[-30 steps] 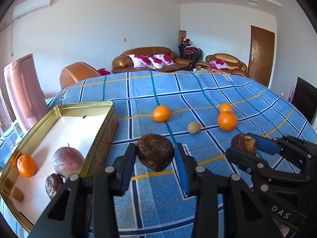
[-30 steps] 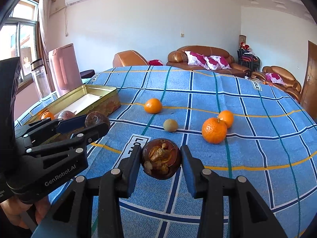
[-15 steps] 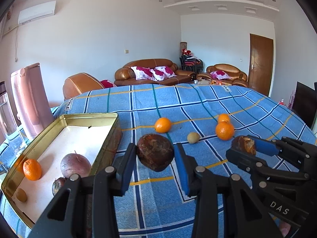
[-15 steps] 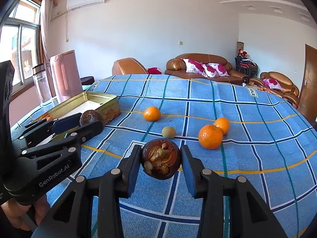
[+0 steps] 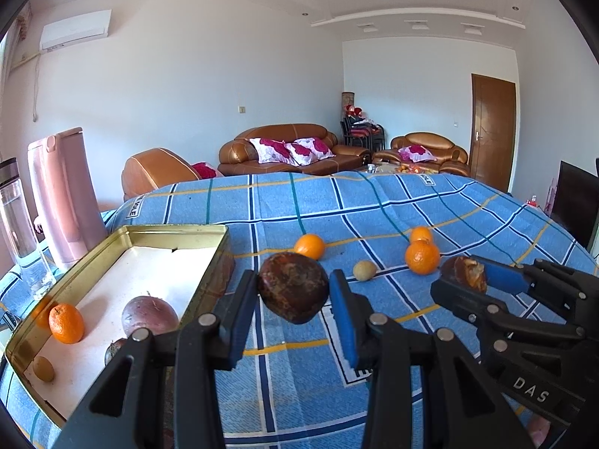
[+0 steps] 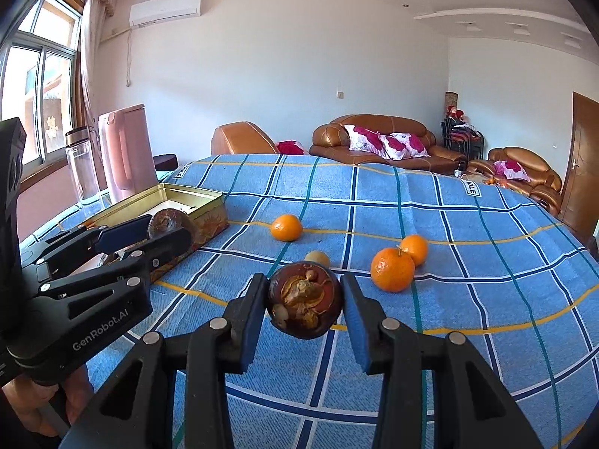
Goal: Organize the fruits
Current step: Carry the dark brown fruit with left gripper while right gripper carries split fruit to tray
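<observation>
My left gripper (image 5: pixel 294 292) is shut on a dark brown mangosteen (image 5: pixel 294 287) and holds it above the blue checked cloth, just right of the gold tin tray (image 5: pixel 176 230). The tray holds an orange (image 5: pixel 66 322), a purple passion fruit (image 5: pixel 149 315) and two smaller fruits. My right gripper (image 6: pixel 305 299) is shut on a second mangosteen (image 6: pixel 305 305) and holds it above the cloth. Three oranges (image 6: pixel 286 227) (image 6: pixel 392 269) (image 6: pixel 414 249) and a small pale fruit (image 6: pixel 317 257) lie on the cloth ahead.
A pink jug (image 5: pixel 61 194) and a clear bottle (image 5: pixel 18 224) stand left of the tray. The tray also shows in the right wrist view (image 6: pixel 209 196). Brown sofas (image 5: pixel 288 147) stand beyond the table's far edge.
Both grippers have risen and tilted up with their mangosteens still held; more of the room and less of the tray shows. The fruits on the cloth have not moved.
</observation>
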A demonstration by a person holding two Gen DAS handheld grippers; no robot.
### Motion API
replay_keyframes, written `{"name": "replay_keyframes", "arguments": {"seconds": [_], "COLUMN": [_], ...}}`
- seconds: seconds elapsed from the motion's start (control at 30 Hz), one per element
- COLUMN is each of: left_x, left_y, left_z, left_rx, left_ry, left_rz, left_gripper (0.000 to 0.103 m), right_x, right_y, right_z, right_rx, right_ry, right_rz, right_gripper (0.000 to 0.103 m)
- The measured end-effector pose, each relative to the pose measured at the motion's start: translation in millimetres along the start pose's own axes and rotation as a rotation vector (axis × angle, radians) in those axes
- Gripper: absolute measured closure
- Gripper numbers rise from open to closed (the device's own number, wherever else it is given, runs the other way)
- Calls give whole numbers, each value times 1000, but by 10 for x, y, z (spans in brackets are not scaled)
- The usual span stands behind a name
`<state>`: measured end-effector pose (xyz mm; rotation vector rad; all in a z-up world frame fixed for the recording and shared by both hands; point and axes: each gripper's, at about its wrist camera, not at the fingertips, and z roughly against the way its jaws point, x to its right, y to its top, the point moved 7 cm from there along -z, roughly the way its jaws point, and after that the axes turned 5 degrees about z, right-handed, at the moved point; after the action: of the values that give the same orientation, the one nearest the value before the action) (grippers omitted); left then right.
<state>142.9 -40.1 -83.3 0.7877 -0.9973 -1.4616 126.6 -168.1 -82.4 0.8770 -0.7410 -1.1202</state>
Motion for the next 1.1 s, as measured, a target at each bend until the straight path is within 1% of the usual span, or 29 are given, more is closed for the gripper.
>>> {"name": "replay_keyframes", "arguments": {"seconds": [0.8,1.1], "left_x": [4,8], "left_y": [44,58], "left_z": [133,226], "left_rx": [75,117], "left_ry": [-8,-4], "left_rz": [2,-1], "left_gripper": [62,62], "right_x": [-9,7], "right_y": [41,63], "right_z": [174,248], "right_rx": [88,124], "right_ry": [-20,-32], "right_rz": [10,9], "right_gripper": [61,61]}}
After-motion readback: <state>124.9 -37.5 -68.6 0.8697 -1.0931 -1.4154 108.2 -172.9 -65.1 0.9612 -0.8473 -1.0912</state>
